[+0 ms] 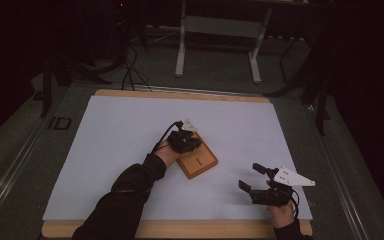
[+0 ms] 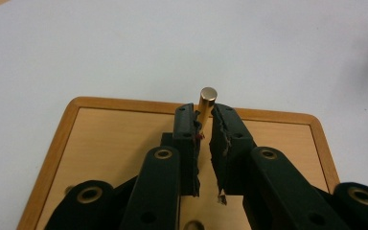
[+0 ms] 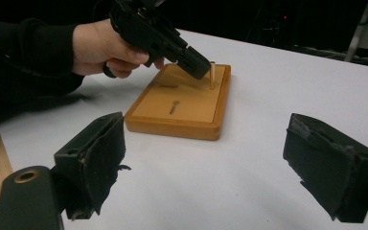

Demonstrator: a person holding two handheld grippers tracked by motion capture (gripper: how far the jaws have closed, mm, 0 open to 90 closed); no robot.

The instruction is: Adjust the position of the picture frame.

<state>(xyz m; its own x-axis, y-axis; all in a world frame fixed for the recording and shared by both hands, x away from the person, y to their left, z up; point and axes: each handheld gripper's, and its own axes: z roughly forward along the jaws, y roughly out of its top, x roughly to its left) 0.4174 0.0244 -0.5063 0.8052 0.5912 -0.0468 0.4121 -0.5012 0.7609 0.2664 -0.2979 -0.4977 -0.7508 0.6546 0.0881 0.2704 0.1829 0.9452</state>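
Observation:
A wooden block [image 1: 202,162] [image 2: 105,139] [image 3: 182,100] lies mid-table on the white sheet. A brass pin [image 2: 207,98] [image 3: 212,75] stands upright near the block's far end. My left gripper [image 1: 195,142] [image 2: 203,115] [image 3: 202,69] reaches over the block with both jaw tips closed against the pin's sides. A small dark peg-shaped mark [image 3: 173,106] [image 1: 198,161] shows in the block's middle. My right gripper [image 1: 250,176] [image 3: 203,158] hovers near the front right of the sheet. Its jaws are wide open, nothing lies between them, and they point toward the block.
The white sheet [image 1: 130,150] covers a wooden tabletop [image 1: 180,229] whose edge shows at front and back. Beyond the table stand a white frame's legs [image 1: 181,55] and dark stands with cables [image 1: 127,65] on the floor.

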